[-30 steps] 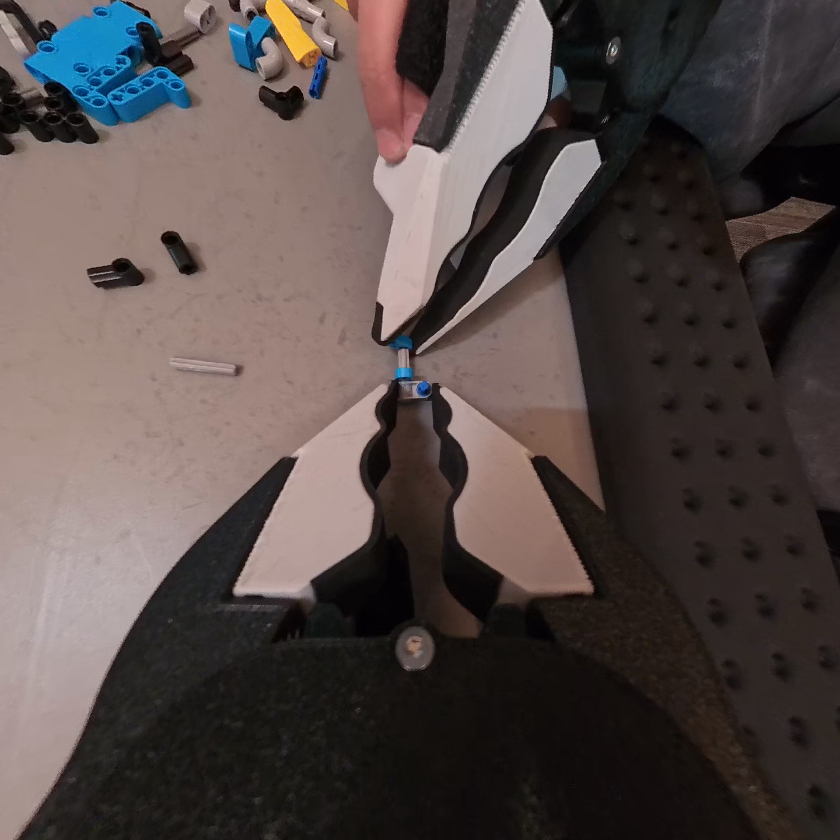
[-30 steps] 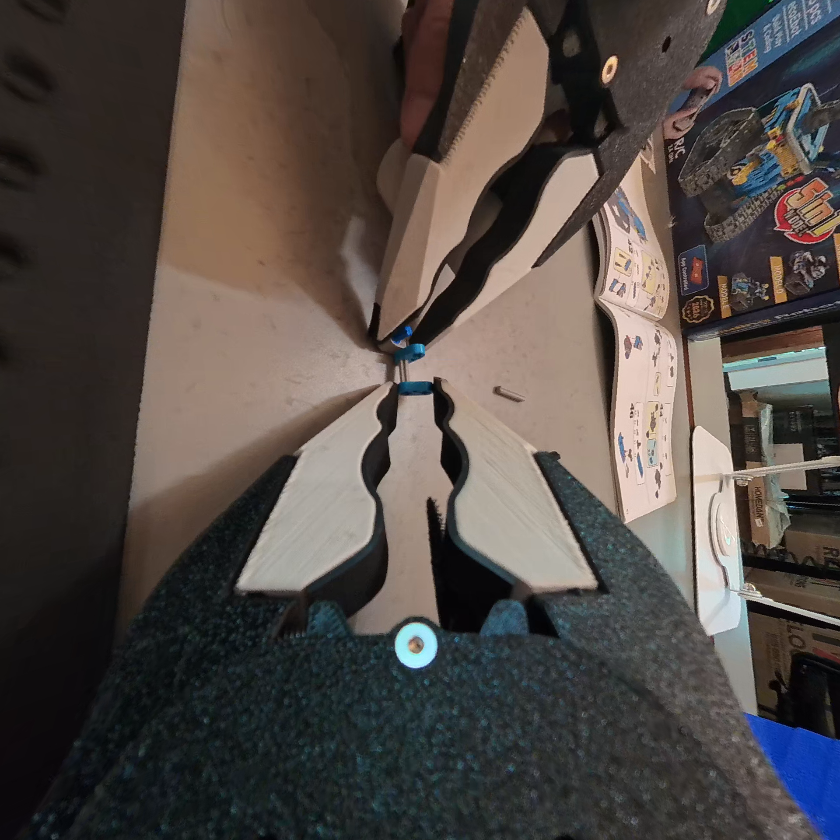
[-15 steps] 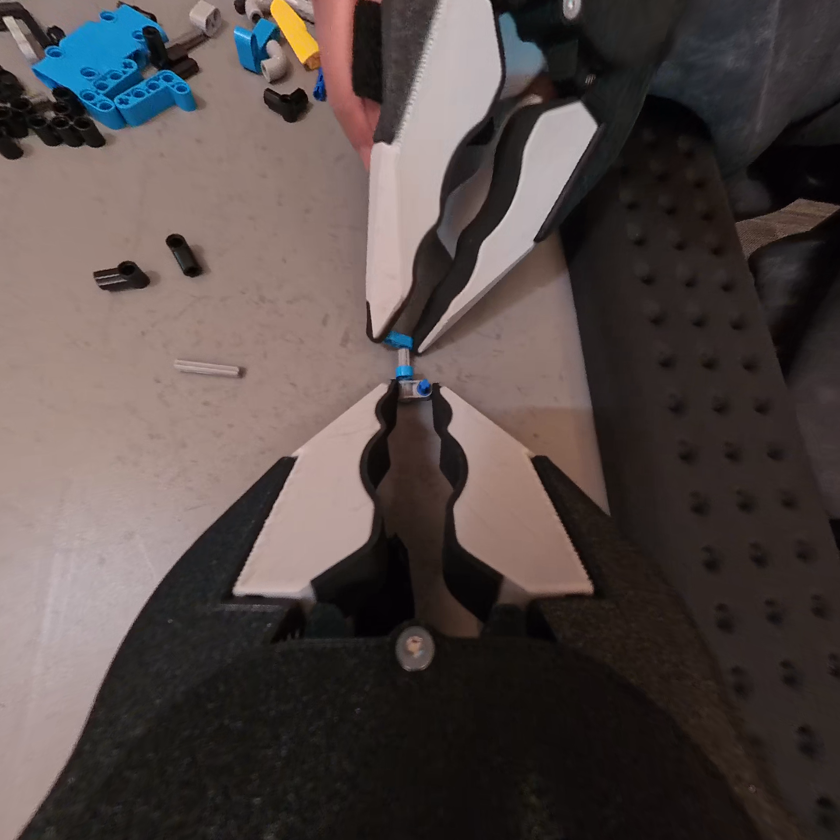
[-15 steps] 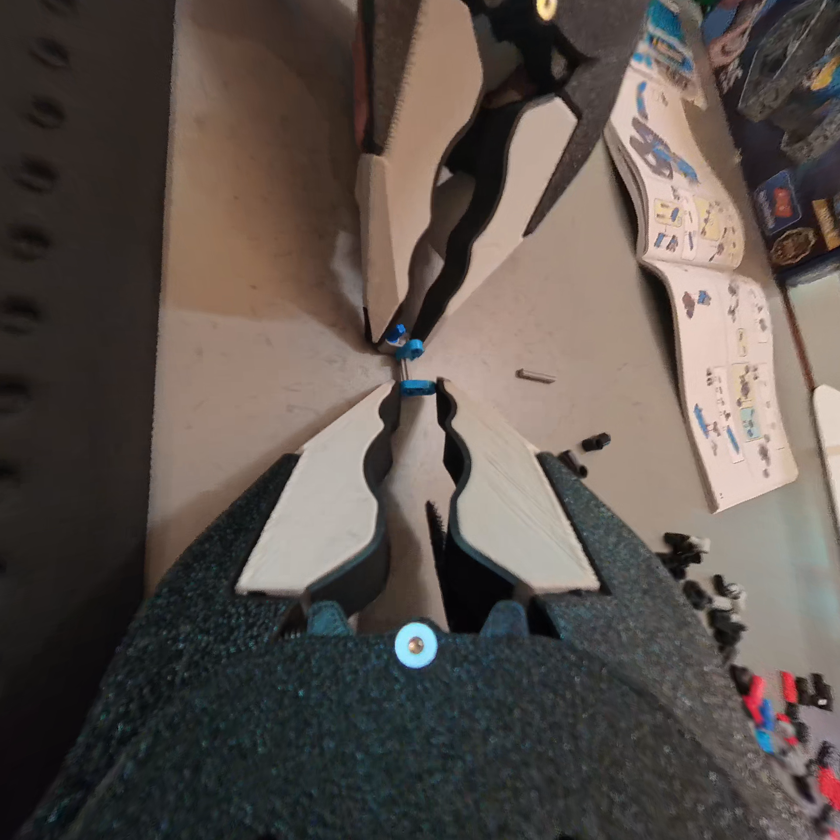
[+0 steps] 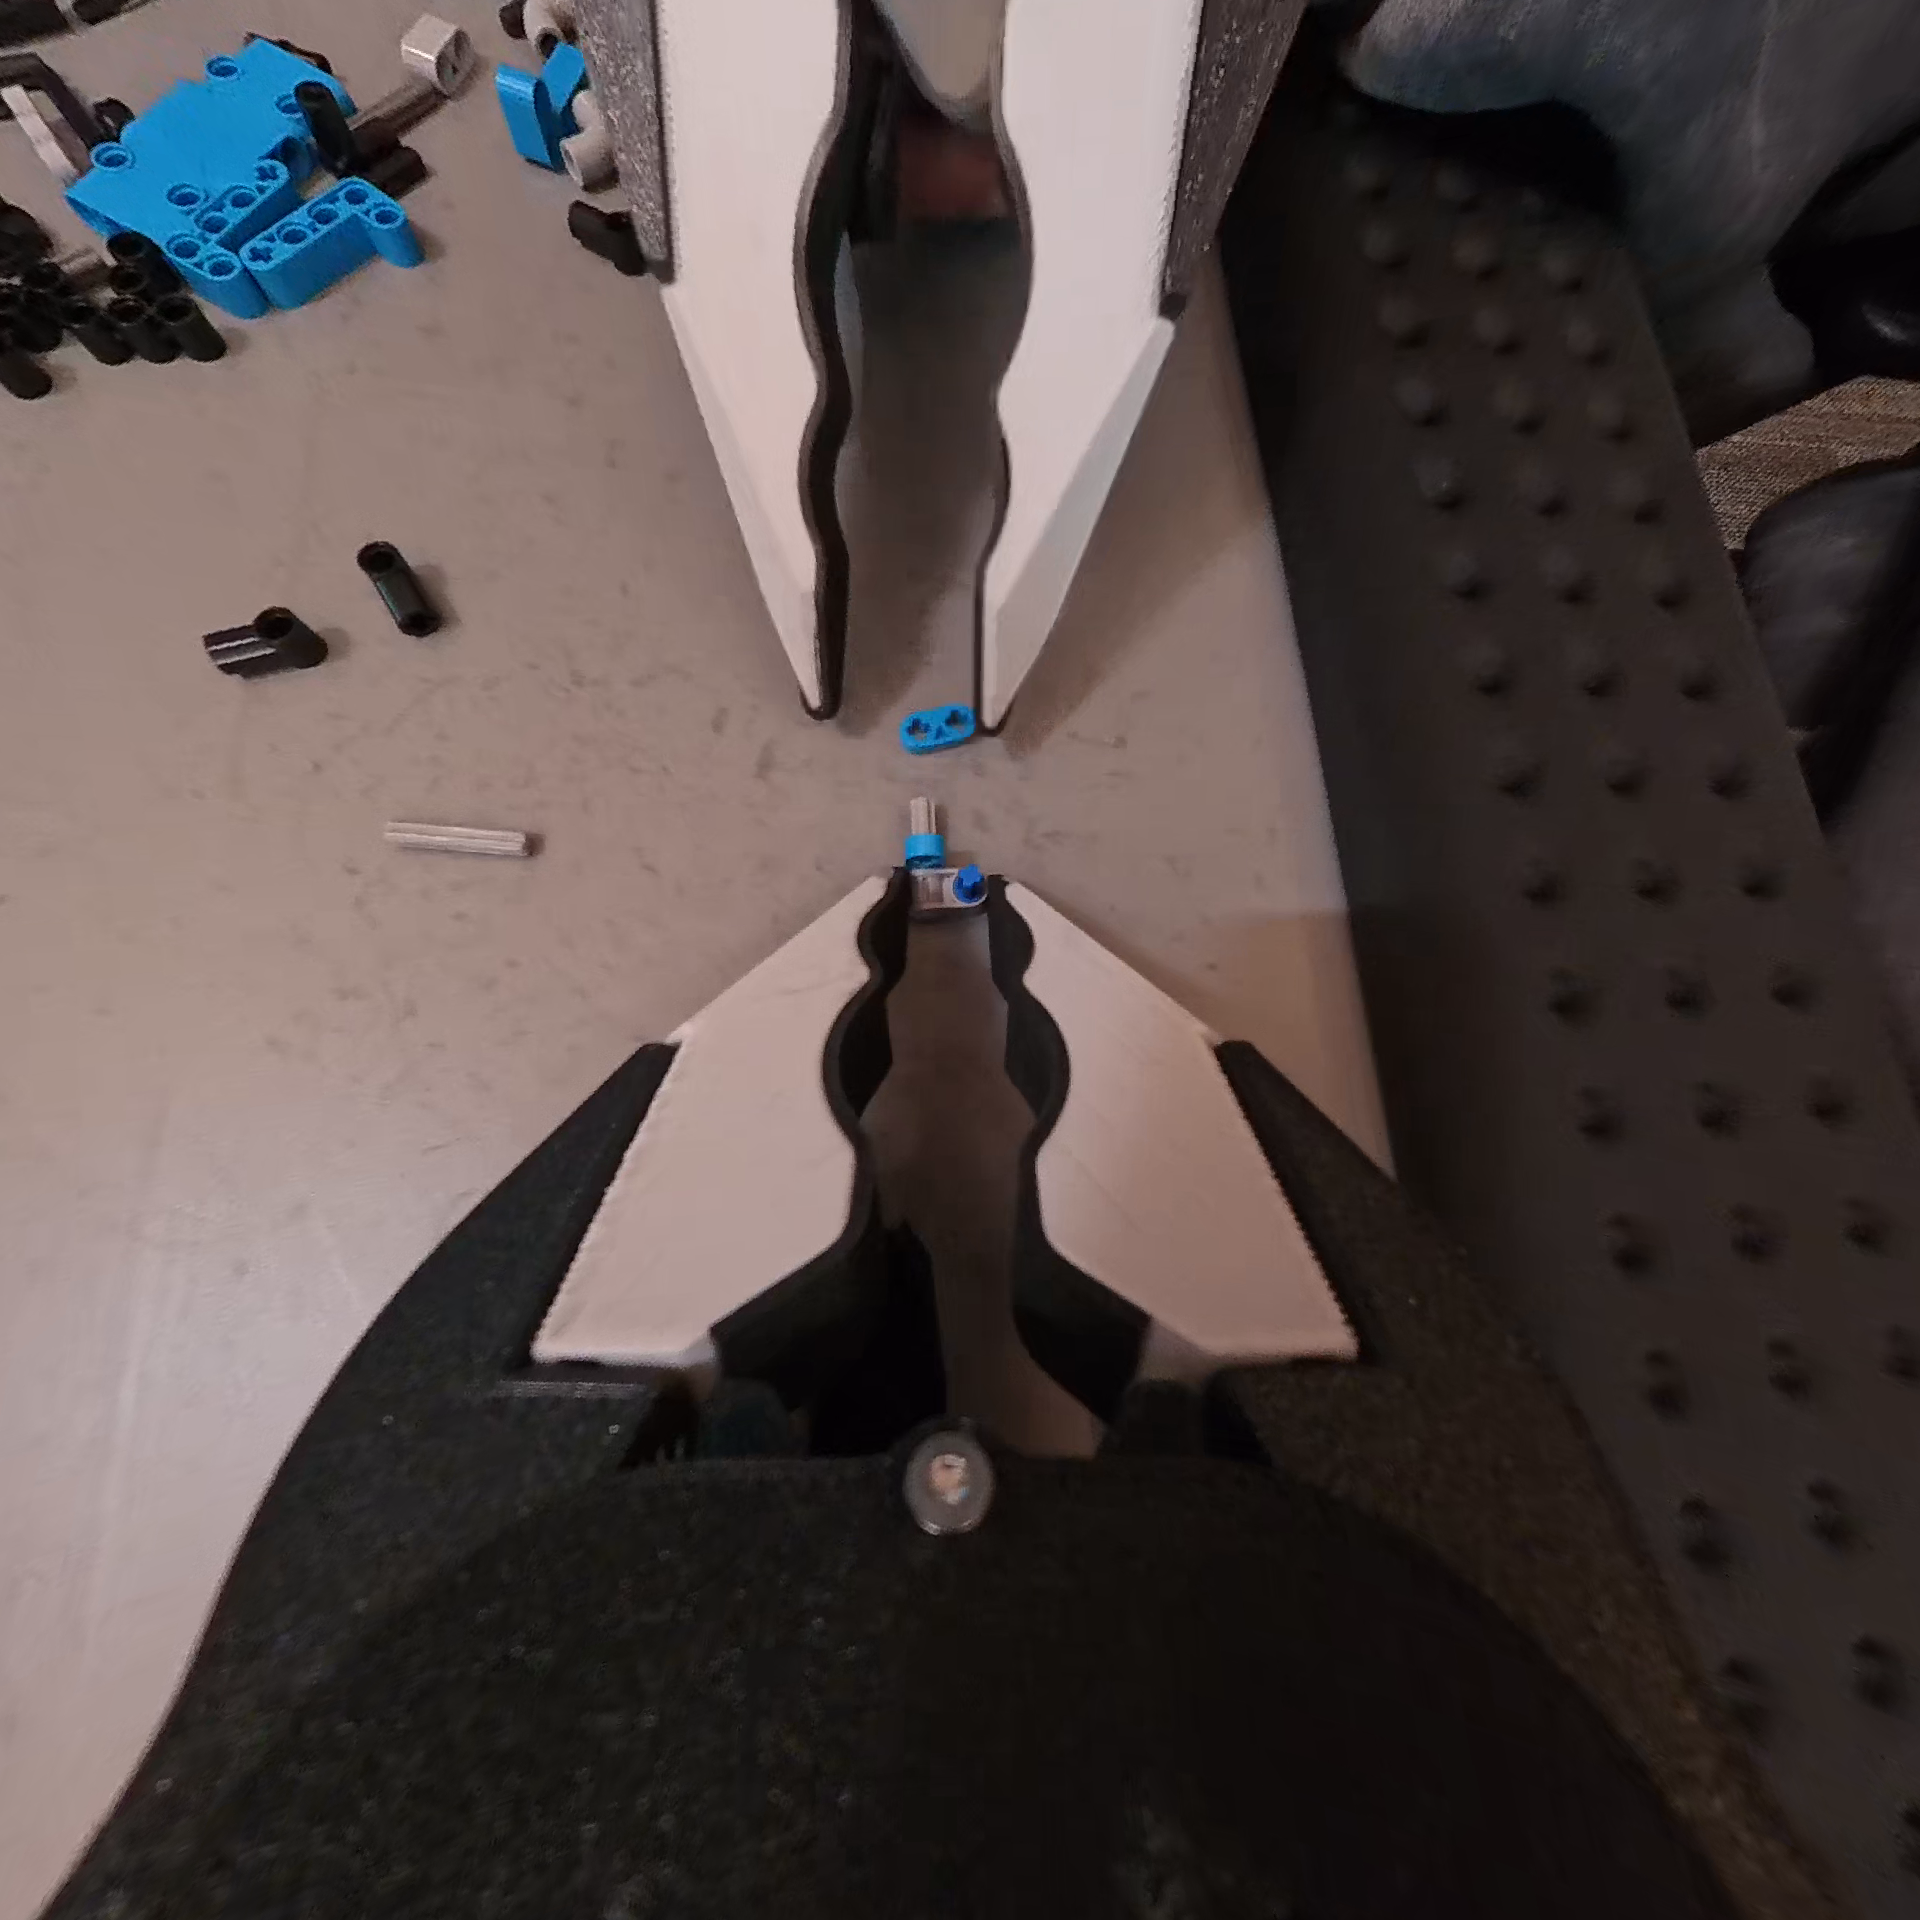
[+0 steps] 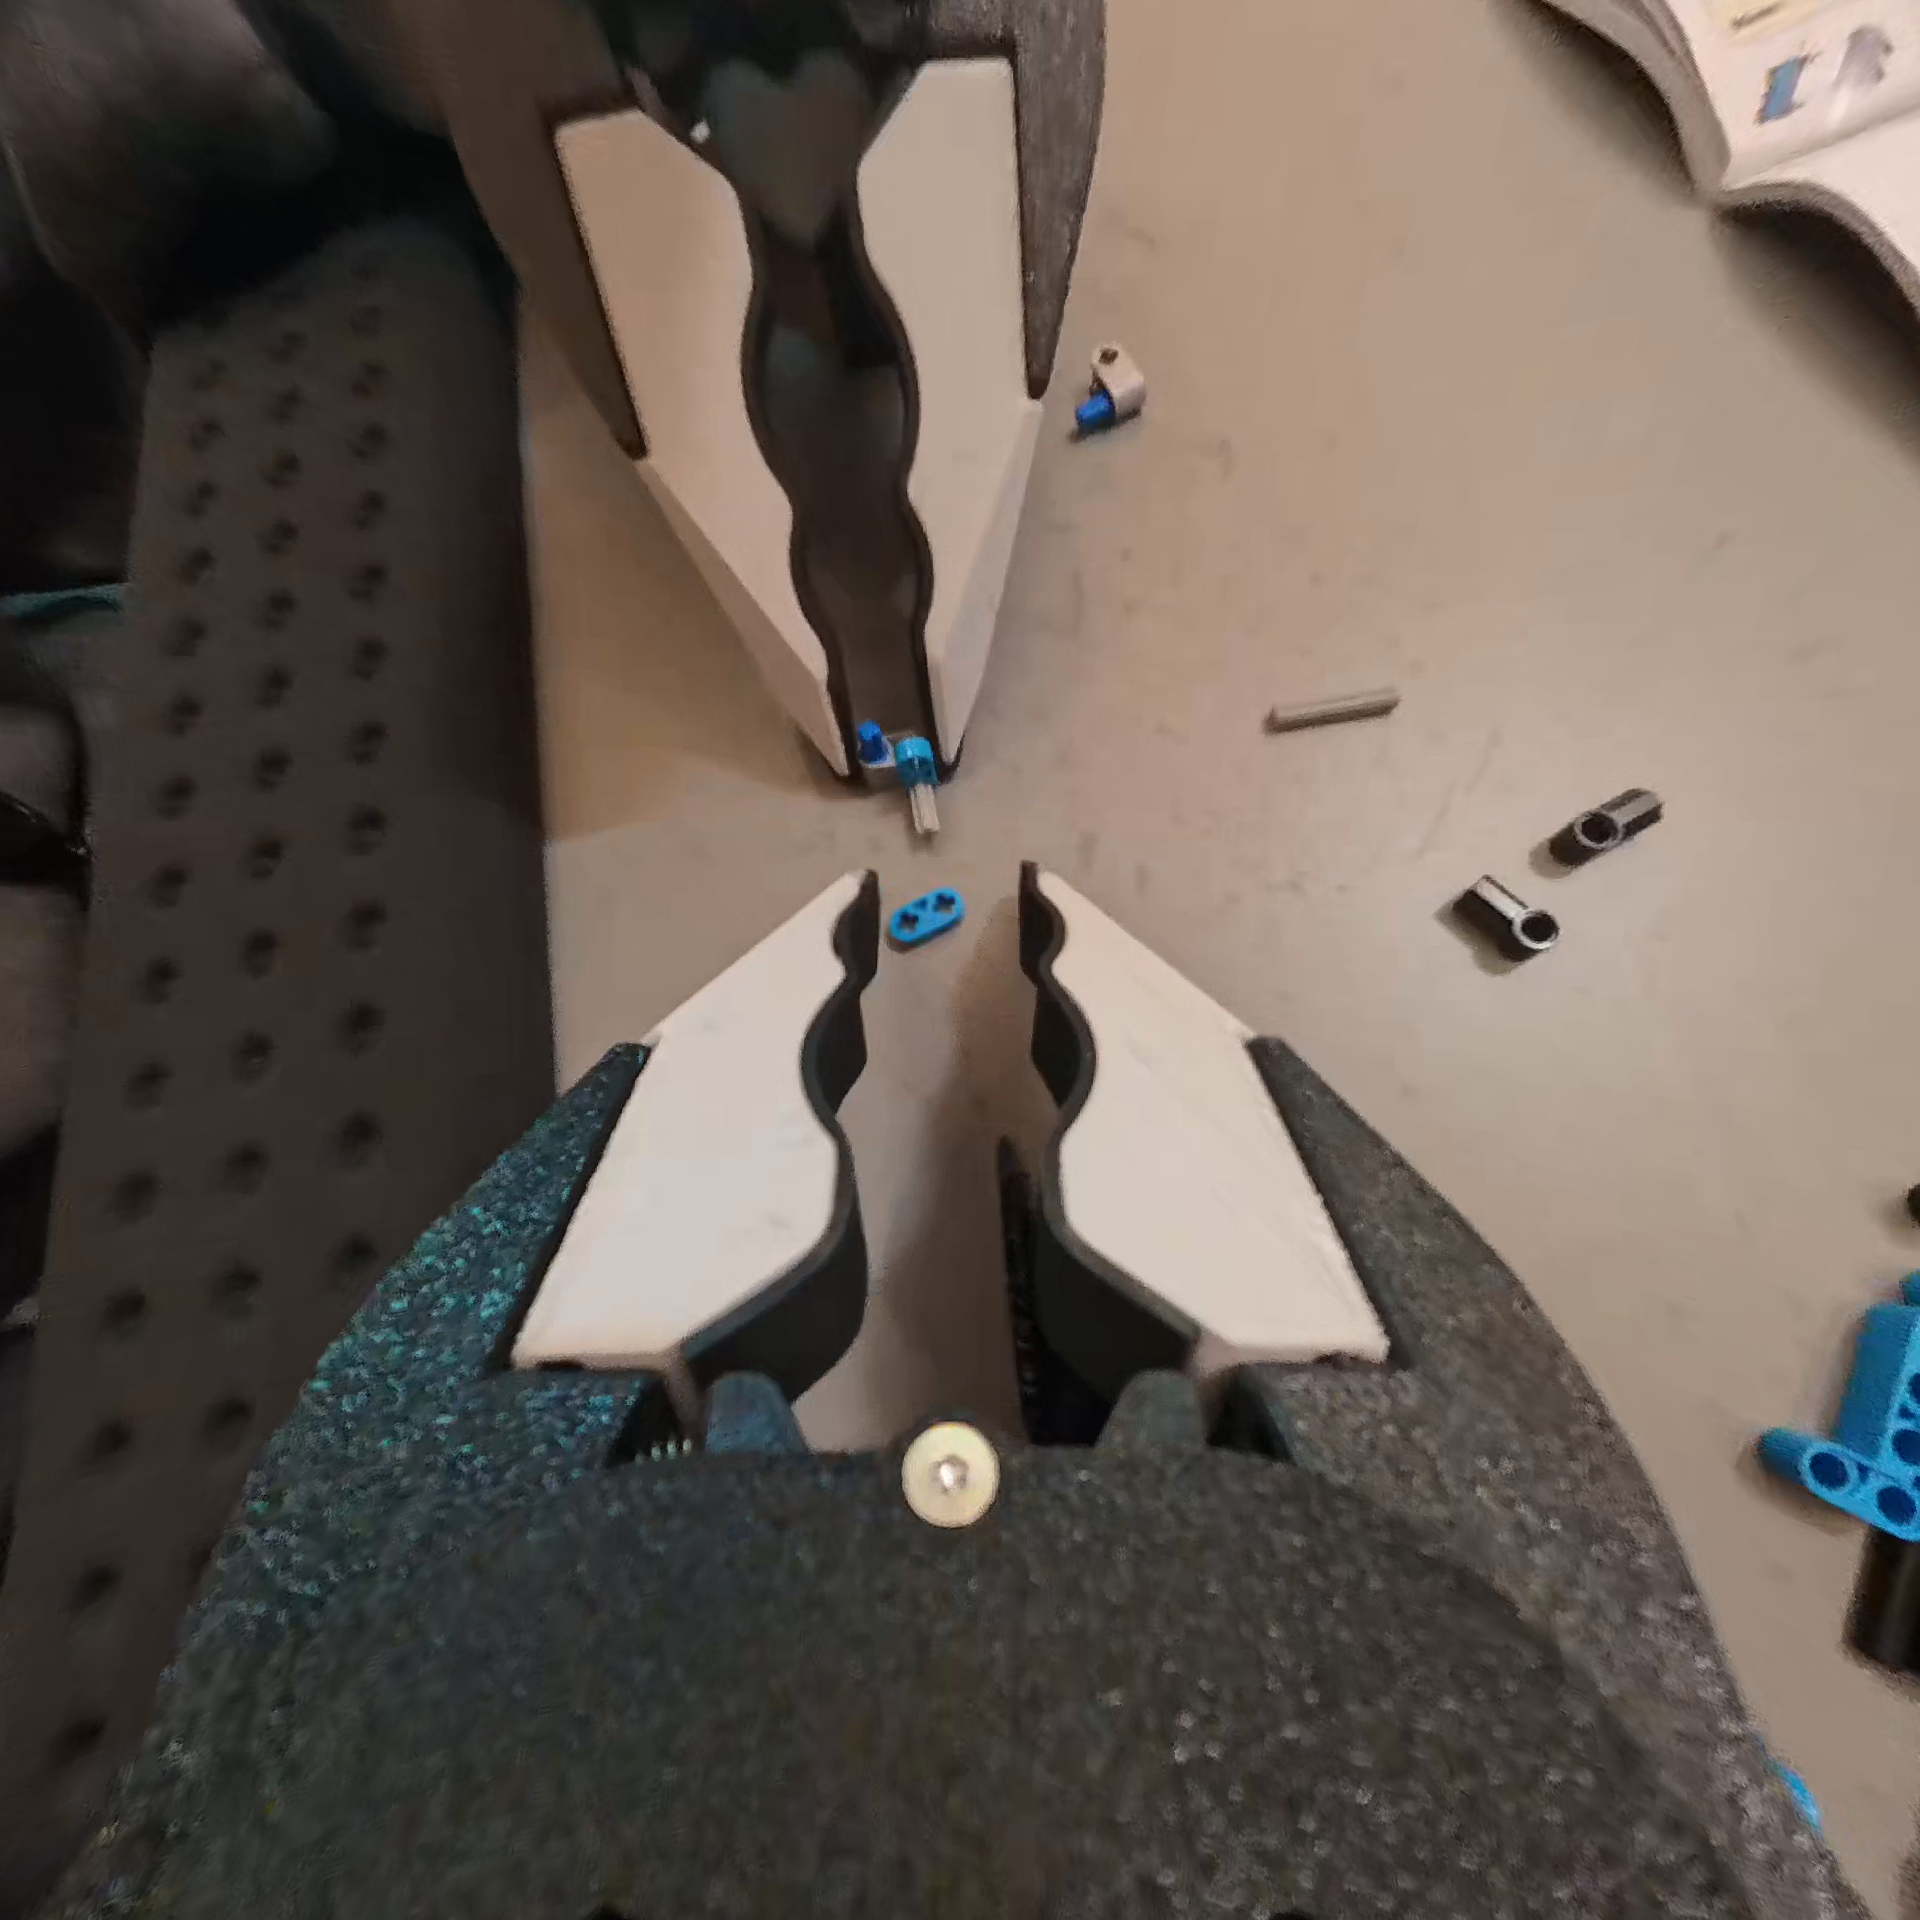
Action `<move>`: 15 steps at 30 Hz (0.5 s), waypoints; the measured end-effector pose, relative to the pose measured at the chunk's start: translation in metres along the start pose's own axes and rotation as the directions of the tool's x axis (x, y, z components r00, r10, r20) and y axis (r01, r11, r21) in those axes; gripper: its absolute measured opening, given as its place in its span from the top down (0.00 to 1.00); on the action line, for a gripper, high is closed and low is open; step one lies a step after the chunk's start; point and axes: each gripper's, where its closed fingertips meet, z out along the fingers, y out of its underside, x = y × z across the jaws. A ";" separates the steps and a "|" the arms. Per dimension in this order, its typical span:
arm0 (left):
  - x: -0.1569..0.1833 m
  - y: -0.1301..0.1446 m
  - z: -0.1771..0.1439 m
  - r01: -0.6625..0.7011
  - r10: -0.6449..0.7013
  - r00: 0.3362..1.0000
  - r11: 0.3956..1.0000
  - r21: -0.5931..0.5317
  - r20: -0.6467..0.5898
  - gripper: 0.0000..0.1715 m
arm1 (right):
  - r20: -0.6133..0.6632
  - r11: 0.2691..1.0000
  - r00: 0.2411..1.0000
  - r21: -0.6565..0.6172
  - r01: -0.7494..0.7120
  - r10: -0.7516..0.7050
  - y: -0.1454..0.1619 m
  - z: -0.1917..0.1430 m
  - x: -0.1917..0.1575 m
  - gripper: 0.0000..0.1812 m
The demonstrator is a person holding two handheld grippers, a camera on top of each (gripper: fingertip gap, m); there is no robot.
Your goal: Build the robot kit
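My left gripper is shut on a small grey connector with a blue pin. A short grey axle with a blue bush sticks forward from it. The same assembly shows in the right wrist view at the left gripper's tips. My right gripper is open and empty, facing the left one tip to tip with a small gap. A small blue two-hole piece lies loose on the table between its fingertips. In the left wrist view that piece lies by one tip of the right gripper.
On the grey table: a loose grey axle, two black connectors, blue beams, several black pins. A dark studded mat runs along one side. An instruction booklet and a grey connector with blue pin lie farther off. Left and right tips are no more than a few centimetres apart. The right tips stand about 7 centimeters off the loose grey axle. It is also in sight in the right wrist view.
My right gripper has opened, turned level and drawn back a little. The blue two-hole piece it held at the axle's end now lies on the table. The left gripper keeps its hold.
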 end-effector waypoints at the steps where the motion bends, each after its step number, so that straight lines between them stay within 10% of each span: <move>1: 0.000 0.000 0.000 -0.001 0.001 1.000 1.000 0.000 0.001 0.92 | -0.007 1.000 1.000 0.001 0.004 -0.004 -0.001 0.000 0.001 0.87; 8: 0.000 0.001 -0.001 -0.011 0.012 1.000 1.000 -0.002 0.019 0.92 | -0.119 0.996 0.992 -0.084 0.040 -0.050 0.005 0.002 -0.002 0.89; 15: 0.000 0.001 -0.001 -0.031 0.031 0.999 1.000 -0.004 0.036 0.91 | -0.425 0.931 0.845 -0.013 -0.364 0.324 0.006 -0.011 -0.003 0.86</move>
